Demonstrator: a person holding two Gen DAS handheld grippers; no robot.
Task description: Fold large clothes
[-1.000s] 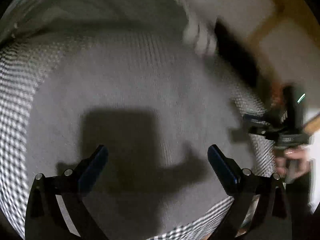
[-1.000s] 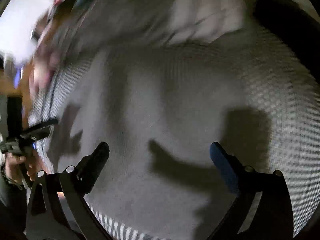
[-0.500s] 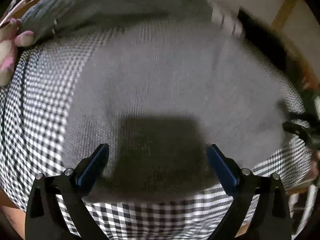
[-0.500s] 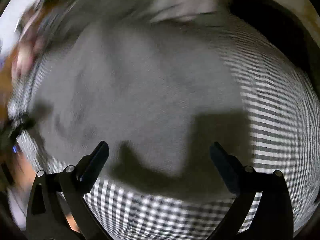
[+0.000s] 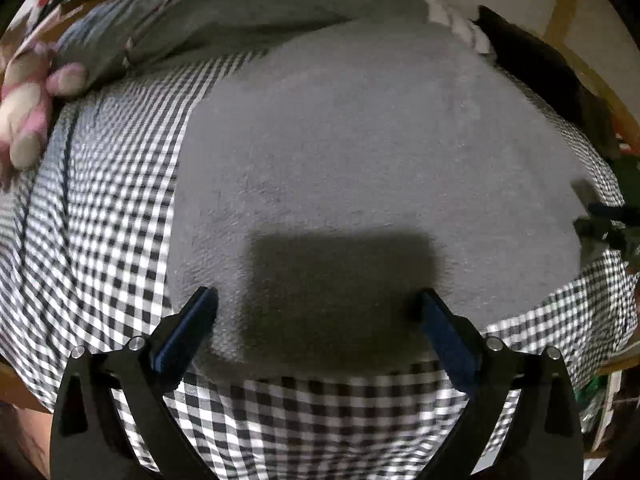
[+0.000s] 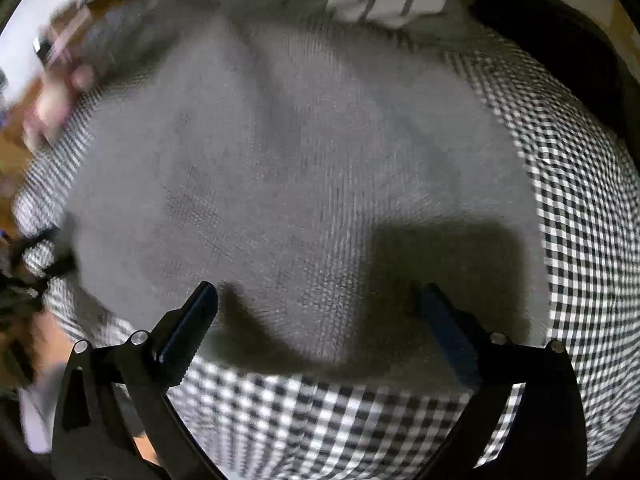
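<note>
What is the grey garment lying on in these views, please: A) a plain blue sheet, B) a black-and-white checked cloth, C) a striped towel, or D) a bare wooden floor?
B: the grey garment lies on a black-and-white checked cloth, whose checks show past its left and near edges.

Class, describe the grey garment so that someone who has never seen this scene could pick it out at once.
Start at the black-and-white checked cloth that covers the surface. The grey garment lies spread flat on its middle, with checks showing past its left, right and near edges. It is the one plain, fuzzy, unpatterned piece, unlike the crumpled clothes heaped behind it.
</note>
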